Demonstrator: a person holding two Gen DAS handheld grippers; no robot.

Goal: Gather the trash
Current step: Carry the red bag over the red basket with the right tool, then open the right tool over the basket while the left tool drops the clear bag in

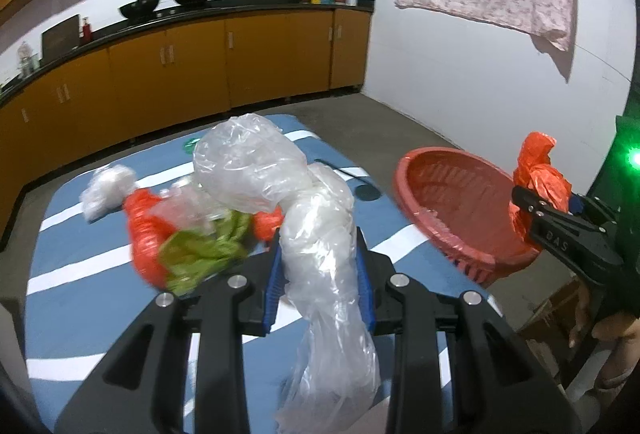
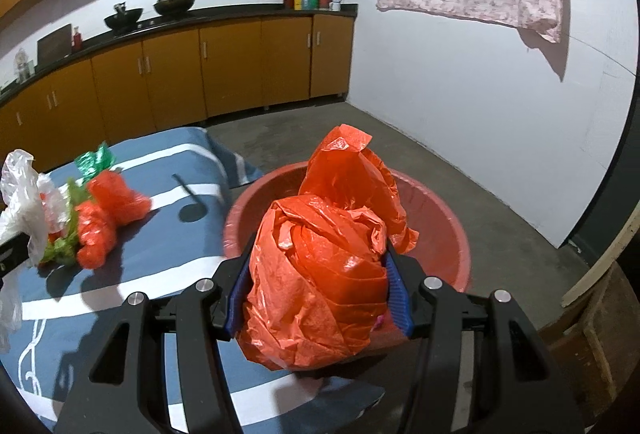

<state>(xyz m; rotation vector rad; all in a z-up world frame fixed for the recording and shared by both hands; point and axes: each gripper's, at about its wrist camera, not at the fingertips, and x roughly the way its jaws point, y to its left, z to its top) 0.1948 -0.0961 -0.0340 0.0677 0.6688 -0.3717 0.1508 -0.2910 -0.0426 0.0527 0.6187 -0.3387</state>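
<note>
- Left wrist view looks down along its jaws, close above the bed (image 1: pixel 80 298), basket (image 1: pixel 452 194) at right.
- Right wrist view faces the basket (image 2: pixel 448 218) closely; both share bed, basket, kitchen cabinets (image 1: pixel 168 74).

- The clear bag (image 1: pixel 316 218) is thin plastic film, crinkled and a little glossy.
- The orange bag (image 2: pixel 320 274) is also thin plastic, wrinkled, with shiny spots.
- The red basket (image 1: pixel 452 202) looks like hard plastic with a slotted wall.
- The blue cover (image 1: pixel 80 298) with white stripes is matt cloth.
- The floor (image 2: pixel 440 170) is rough grey concrete.
</note>
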